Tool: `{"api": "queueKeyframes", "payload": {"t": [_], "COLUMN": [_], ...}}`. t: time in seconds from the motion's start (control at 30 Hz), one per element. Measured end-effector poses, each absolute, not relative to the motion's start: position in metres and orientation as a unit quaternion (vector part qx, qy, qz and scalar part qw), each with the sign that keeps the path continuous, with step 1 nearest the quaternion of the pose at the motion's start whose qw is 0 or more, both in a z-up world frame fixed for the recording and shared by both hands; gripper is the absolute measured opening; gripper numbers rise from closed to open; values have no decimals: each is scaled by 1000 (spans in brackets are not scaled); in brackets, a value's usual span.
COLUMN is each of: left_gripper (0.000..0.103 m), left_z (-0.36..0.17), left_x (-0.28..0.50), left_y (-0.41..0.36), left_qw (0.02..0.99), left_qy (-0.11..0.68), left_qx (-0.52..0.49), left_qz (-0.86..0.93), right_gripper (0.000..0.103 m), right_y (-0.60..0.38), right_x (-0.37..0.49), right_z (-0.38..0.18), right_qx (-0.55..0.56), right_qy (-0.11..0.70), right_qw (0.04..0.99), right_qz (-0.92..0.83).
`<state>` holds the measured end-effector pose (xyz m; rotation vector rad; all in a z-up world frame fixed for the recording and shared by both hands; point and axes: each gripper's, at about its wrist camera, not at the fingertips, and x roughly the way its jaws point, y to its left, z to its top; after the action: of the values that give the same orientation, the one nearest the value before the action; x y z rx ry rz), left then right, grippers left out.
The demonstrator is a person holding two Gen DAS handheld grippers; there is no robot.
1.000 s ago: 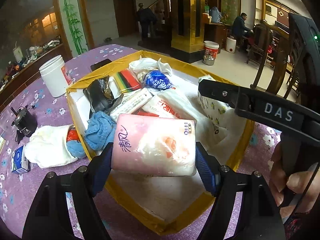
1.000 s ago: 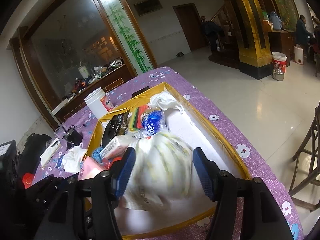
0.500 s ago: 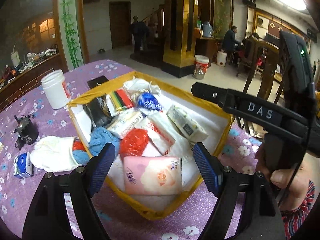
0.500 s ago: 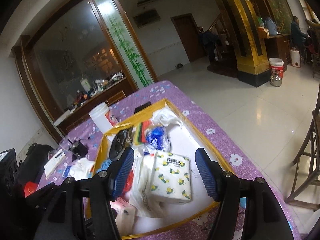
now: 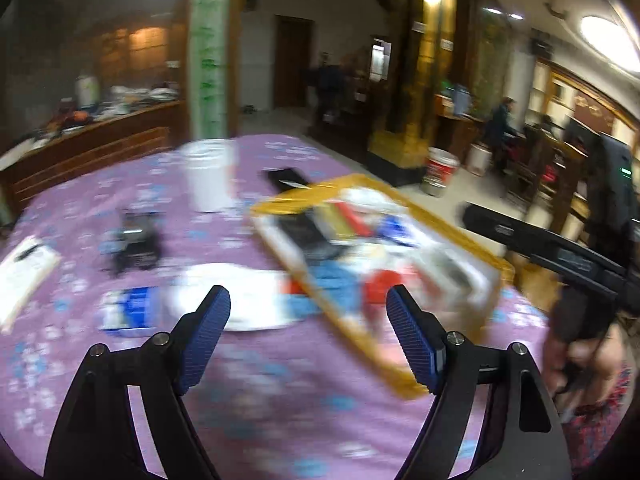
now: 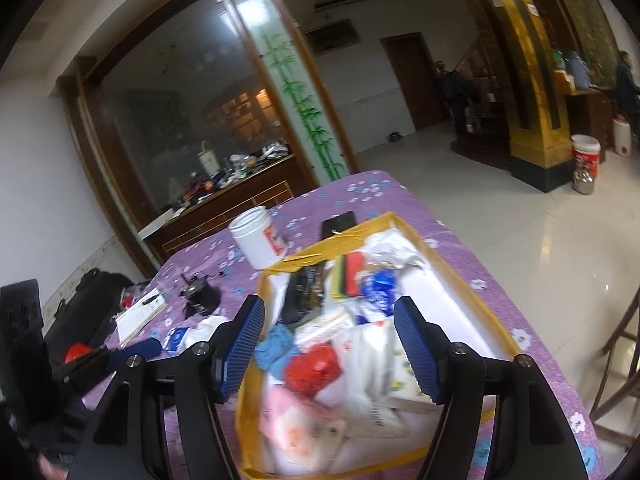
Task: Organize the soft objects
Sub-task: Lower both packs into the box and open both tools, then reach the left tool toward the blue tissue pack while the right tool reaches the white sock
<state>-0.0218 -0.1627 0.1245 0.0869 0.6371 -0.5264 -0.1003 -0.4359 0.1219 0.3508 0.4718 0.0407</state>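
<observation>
A yellow-rimmed box (image 6: pixel 452 268) on the purple tablecloth holds several soft things: a pink tissue pack (image 6: pixel 296 420) at its near end, a white pack with yellow print (image 6: pixel 400 372), a red bag (image 6: pixel 316 368) and a blue cloth (image 6: pixel 276 344). My right gripper (image 6: pixel 330 312) hovers above the box's near half, its jaws opening with nothing between them. My left gripper (image 5: pixel 306 300) is open and empty, left of the box (image 5: pixel 404 200) and over a white cloth (image 5: pixel 240 296) on the table. The left wrist view is blurred. A small blue pack (image 5: pixel 132 308) lies beside the cloth.
A white jar (image 6: pixel 258 242) and a black phone (image 6: pixel 338 222) sit beyond the box. A small black device (image 5: pixel 136 244) and a notepad (image 5: pixel 24 272) lie to the left. The table edge and a wooden chair (image 6: pixel 624 360) are on the right. A hand (image 5: pixel 580 360) grips the right gripper's handle.
The left gripper let go of the pink pack into the box, then drew back and swung left. The right gripper released the yellow-print pack into the box and rose.
</observation>
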Motion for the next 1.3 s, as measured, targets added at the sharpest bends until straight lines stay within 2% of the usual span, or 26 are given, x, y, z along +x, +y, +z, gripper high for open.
{"api": "queueKeyframes", "payload": {"t": [0.33,0.5,0.67,0.7,0.73,0.77,0.8,0.9,1.03,1.17,1.3], "left_gripper": [80,80,80,80,80,80,80,80,80,80,80], "left_z": [80,60,61,62,65,66,68,68,65,63,62], "left_x": [47,62,59,58,56,55,54,54,56,59,72], "left_y": [-20,9,5,4,4,5,6,11,12,9,0], "left_qw": [938,927,930,931,931,932,932,932,929,923,909], "left_qy": [337,360,353,352,351,348,347,344,351,363,394], "left_qx": [-43,-94,-86,-83,-83,-85,-88,-98,-102,-104,-99], "left_qz": [-65,-53,-53,-54,-55,-57,-57,-54,-55,-67,-87], "right_gripper": [76,76,74,69,41,6,3,3,2,2,2], "right_y": [-314,-250,-220,-221,-220,-219,-221,-215,-215,-234,-242], "right_x": [-42,9,58,60,64,67,67,54,21,10,10], "right_z": [127,104,65,58,52,46,40,37,64,92,87], "right_qx": [82,29,-32,-36,-40,-36,-24,22,118,87,91], "right_qy": [303,355,405,408,417,429,441,460,414,352,362], "right_qw": [940,924,909,909,905,899,893,871,841,896,894], "right_qz": [132,141,88,82,77,76,83,170,326,257,248]}}
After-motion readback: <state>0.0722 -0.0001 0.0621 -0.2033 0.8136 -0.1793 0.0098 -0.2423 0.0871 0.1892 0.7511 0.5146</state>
